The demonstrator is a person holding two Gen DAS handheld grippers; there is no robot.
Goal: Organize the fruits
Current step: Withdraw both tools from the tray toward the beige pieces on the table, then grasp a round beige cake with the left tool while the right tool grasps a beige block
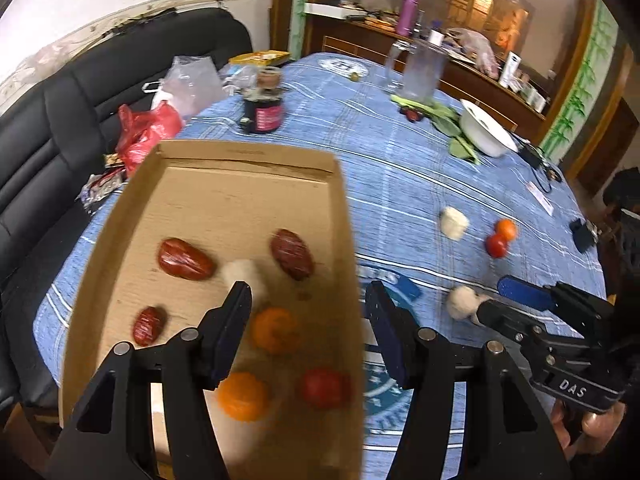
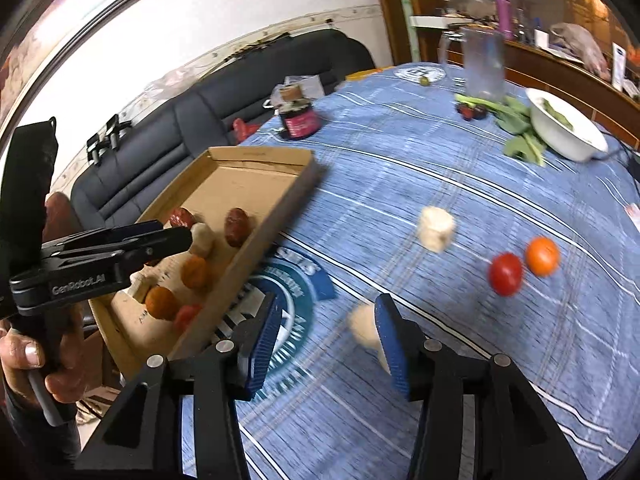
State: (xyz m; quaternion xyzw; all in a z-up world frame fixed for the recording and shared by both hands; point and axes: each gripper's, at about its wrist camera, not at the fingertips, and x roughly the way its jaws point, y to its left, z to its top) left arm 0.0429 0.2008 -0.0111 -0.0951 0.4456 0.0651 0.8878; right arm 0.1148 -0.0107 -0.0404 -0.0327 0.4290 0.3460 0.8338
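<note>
A shallow cardboard tray (image 1: 224, 200) (image 2: 296, 192) on the blue tablecloth holds red dates (image 1: 186, 259), two orange fruits (image 1: 242, 396), a red tomato (image 1: 325, 387) and a white piece (image 1: 245, 276). My left gripper (image 1: 308, 300) is open above the tray's right edge, empty; it also shows in the right wrist view (image 2: 176, 234). My right gripper (image 2: 326, 316) is open, low over the cloth, with a white piece (image 2: 362, 326) just left of its right finger. On the cloth lie another white piece (image 2: 435, 227), a red tomato (image 2: 505, 274) and an orange fruit (image 2: 542, 256).
At the far side stand a dark jar (image 1: 264, 114), a clear jug (image 1: 422, 68), a white bowl (image 1: 486, 132) on green leaves (image 2: 520, 140), and plastic bags (image 1: 148, 132). A black sofa (image 1: 52, 120) lies left of the table.
</note>
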